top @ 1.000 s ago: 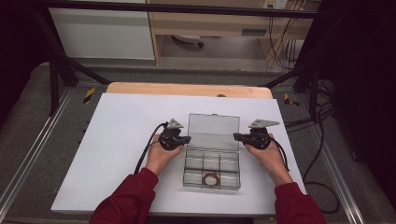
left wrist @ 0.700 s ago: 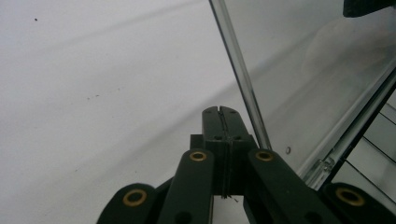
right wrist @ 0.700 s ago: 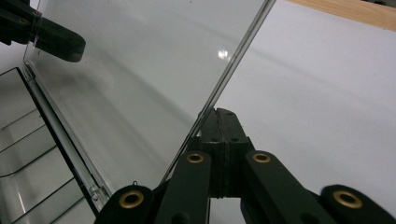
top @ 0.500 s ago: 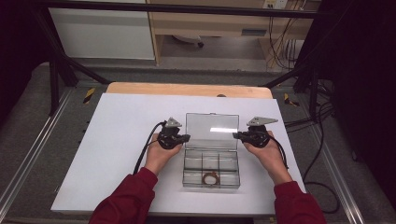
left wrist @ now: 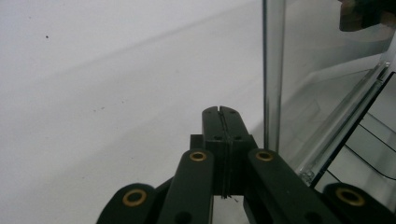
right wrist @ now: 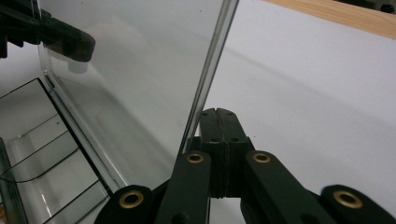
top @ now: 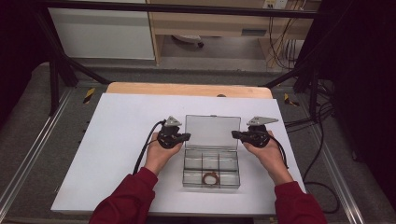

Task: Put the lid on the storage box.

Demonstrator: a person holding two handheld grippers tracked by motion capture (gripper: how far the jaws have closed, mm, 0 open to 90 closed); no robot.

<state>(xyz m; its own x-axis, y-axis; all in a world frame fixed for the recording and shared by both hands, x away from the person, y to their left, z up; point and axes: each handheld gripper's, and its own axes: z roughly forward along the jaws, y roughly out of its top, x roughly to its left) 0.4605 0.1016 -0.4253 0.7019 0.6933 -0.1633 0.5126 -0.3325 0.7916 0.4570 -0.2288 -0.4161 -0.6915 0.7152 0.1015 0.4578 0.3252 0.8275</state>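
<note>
Since a second ago the clear lid [top: 212,131] has tipped up from leaning back to standing almost upright, while both hands have hardly shifted. It rises from the far edge of the clear compartment box [top: 211,168], which sits on the white tabletop [top: 116,121] between the two hands. A brown ring [top: 210,178] lies in a near compartment. The left hand-held gripper [top: 187,136] sits just beside the lid's left edge with its jaws pressed together on nothing. The right hand-held gripper [top: 235,134] is just beside the lid's right edge, jaws likewise pressed together and empty.
</note>
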